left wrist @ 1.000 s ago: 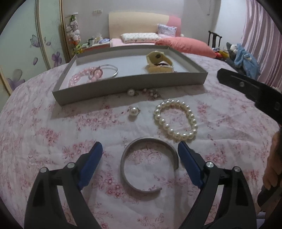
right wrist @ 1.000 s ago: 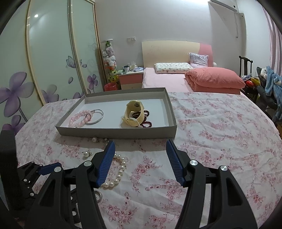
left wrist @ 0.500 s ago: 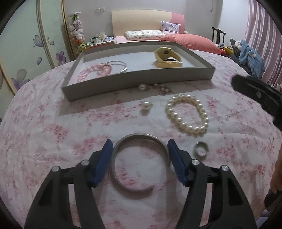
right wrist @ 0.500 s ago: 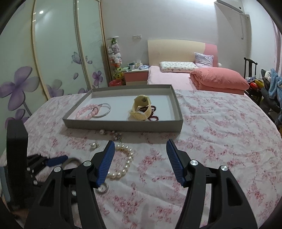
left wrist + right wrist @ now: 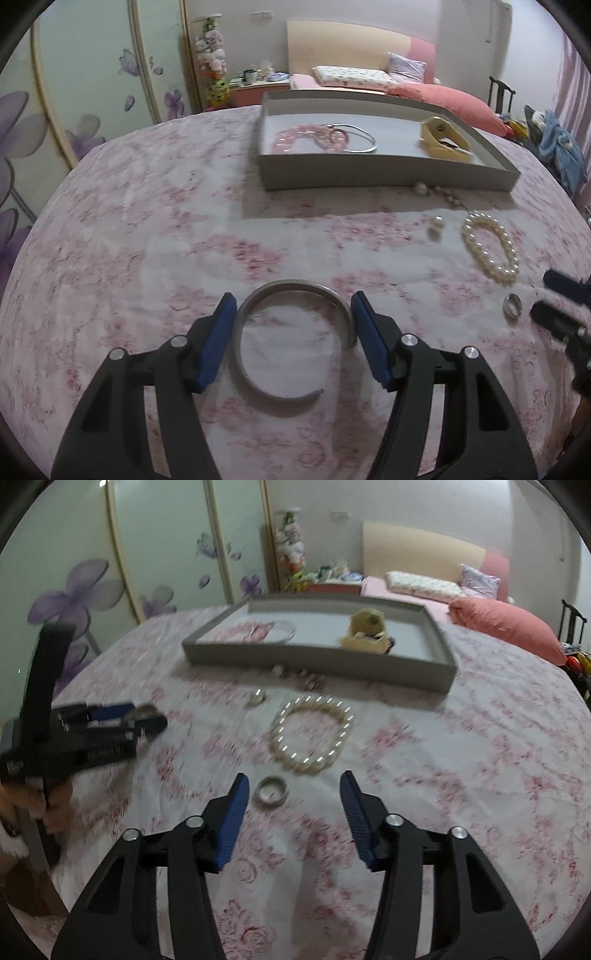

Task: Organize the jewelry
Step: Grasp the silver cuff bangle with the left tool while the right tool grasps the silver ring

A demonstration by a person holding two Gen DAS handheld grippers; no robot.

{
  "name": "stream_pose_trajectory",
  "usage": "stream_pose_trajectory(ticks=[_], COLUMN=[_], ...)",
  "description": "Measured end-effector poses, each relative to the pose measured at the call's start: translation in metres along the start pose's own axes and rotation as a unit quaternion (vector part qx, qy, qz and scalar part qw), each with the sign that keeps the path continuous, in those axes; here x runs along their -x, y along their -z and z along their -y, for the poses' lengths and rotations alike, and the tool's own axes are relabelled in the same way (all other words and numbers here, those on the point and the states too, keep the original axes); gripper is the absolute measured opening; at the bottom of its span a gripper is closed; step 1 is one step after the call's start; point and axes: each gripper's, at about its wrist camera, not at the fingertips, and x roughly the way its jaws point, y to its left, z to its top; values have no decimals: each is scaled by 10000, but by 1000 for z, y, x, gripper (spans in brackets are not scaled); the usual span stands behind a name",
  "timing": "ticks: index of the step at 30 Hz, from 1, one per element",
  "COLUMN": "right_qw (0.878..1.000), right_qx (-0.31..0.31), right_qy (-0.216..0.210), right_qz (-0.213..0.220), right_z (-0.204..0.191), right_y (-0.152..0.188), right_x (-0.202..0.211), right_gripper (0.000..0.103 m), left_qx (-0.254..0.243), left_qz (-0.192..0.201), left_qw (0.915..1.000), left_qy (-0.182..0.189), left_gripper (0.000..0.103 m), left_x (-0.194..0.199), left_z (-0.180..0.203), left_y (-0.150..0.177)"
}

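My left gripper (image 5: 291,332) is shut on an open silver bangle (image 5: 288,395), both blue pads touching its sides, over the floral tablecloth. My right gripper (image 5: 291,805) is open and empty, just above a small silver ring (image 5: 272,791), with a pearl bracelet (image 5: 310,734) beyond it. The grey tray (image 5: 317,661) at the back holds a pink bead bracelet (image 5: 299,136), a thin silver bangle (image 5: 360,136) and a cream cuff (image 5: 445,138). The pearl bracelet (image 5: 491,247) and ring (image 5: 512,304) show at right in the left wrist view.
Loose pearl earrings (image 5: 437,223) and small pieces (image 5: 421,189) lie by the tray's front wall (image 5: 388,173). The left gripper's body (image 5: 92,731) sits at left in the right wrist view. A bed, wardrobe doors and a chair stand behind the round table.
My left gripper closed onto the silver bangle and swung left with it. My right gripper moved forward and down over the ring and pearl bracelet.
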Motion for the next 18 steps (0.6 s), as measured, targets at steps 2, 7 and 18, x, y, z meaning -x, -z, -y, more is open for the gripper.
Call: stream_pose_trajectory(ticks=[2, 7, 18], right_qw=[9999, 9995, 9991], right_qx=[98, 131, 263], right_qy=[10, 71, 219], right_qz=[-128, -269, -249], right_z=[-5, -9, -13], right_y=[0, -2, -3], right_x=[-6, -15, -16], right_gripper=[44, 41, 23], left_qx=[40, 80, 130], left_qz=[1, 1, 14], left_qw=[10000, 10000, 9999], left_qy=[-4, 12, 37], left_gripper=[62, 62, 62], left_x=[1, 2, 2], left_z=[-4, -5, -5], left_y=[0, 0, -2])
